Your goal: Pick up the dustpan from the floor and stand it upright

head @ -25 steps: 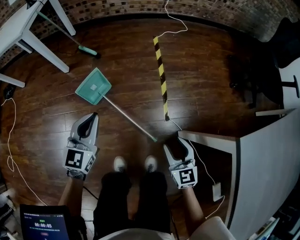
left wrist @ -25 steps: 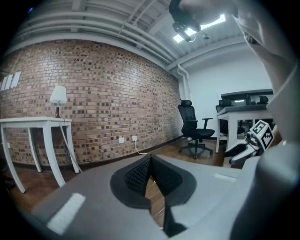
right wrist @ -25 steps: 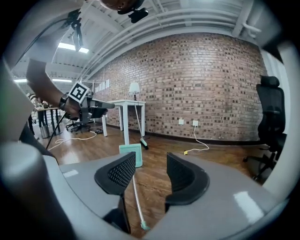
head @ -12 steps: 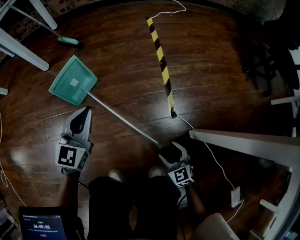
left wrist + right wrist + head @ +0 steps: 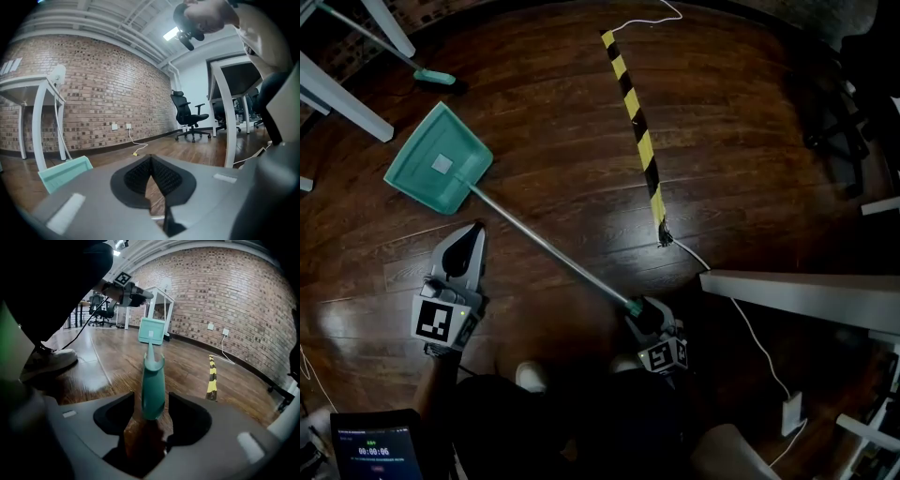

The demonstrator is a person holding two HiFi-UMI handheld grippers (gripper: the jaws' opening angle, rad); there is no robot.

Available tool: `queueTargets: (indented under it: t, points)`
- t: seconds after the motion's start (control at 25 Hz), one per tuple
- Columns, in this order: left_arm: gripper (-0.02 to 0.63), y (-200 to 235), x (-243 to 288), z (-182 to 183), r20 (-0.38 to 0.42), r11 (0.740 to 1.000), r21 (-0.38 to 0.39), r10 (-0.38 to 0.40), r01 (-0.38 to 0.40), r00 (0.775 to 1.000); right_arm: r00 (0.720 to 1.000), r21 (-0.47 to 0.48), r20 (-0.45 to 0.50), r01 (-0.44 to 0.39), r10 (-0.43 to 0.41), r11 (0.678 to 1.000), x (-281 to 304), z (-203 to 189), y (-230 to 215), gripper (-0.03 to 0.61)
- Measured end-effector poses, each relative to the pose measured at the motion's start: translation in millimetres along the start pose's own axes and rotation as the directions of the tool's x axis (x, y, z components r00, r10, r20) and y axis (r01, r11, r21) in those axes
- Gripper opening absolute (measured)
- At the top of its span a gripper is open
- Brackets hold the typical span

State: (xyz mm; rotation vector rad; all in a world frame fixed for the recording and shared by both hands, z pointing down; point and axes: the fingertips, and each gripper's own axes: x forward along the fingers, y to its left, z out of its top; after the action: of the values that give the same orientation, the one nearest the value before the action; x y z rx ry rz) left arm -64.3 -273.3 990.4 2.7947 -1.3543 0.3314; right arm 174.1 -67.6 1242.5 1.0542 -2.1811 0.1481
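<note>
As the dustpan (image 5: 439,171) lies flat on the floor (image 5: 741,112), likely light, its long rod (image 5: 546,247) stiff, the teal grip (image 5: 153,385) is the hold: the right gripper (image 5: 645,314) jaws are closing round it, seemingly not yet pinching. The left gripper (image 5: 472,239) hangs clenched, empty.

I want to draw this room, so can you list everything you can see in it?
dustpan: one, teal, flat on the floor
broom: one, teal head, beyond the dustpan
striped strip: one, yellow and black, on the floor
office chair: one, black, far across the room
tablet: one, dark, by the person's left arm
shoes: two, whitish, under the person
left gripper: one, grey, jaws together, empty, beside the handle
right gripper: one, grey, jaws closing around the handle's teal end
</note>
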Motion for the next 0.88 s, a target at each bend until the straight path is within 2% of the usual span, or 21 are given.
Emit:
queueTargets:
  t: [0.08, 0.28, 0.48, 0.6, 0.68, 0.88]
  points:
    - [0.002, -2, 1, -5, -0.009, 1.0, -0.012, 0.0, 0.0, 1.0, 1.0, 0.002, 0.002, 0.019, -0.019, 1.0, 4, -1, -1, 0.164]
    - [0.002, -4, 1, -7, -0.003, 1.0, -0.027, 0.005, -0.005, 1.0, 1.0, 0.024, -0.002, 0.006, -0.006, 1.0, -1, 14, -3, 0.158]
    - [0.002, 6, 2, -8, 0.026, 1.0, 0.001, 0.019, -0.019, 0.999, 0.996, 0.028, 0.083, 0.021, -0.024, 0.999, -25, 40, -15, 0.156]
    - [0.002, 2, 2, -1, 0.027, 0.998, -0.05, 0.028, -0.026, 0.999, 0.986, 0.004, 0.163, 0.029, -0.029, 1.0, -51, 93, -30, 0.156]
    - [0.002, -1, 2, 7, 0.035, 0.998, -0.056, 0.018, -0.016, 0.999, 0.98, 0.002, 0.192, 0.045, -0.045, 0.999, -71, 122, -37, 0.156]
    - [0.002, 11, 0, 57, 0.095, 0.995, -0.1, -0.002, 0.012, 0.995, 0.98, 0.028, 0.179, 0.084, -0.088, 0.996, -122, 184, -54, 0.153]
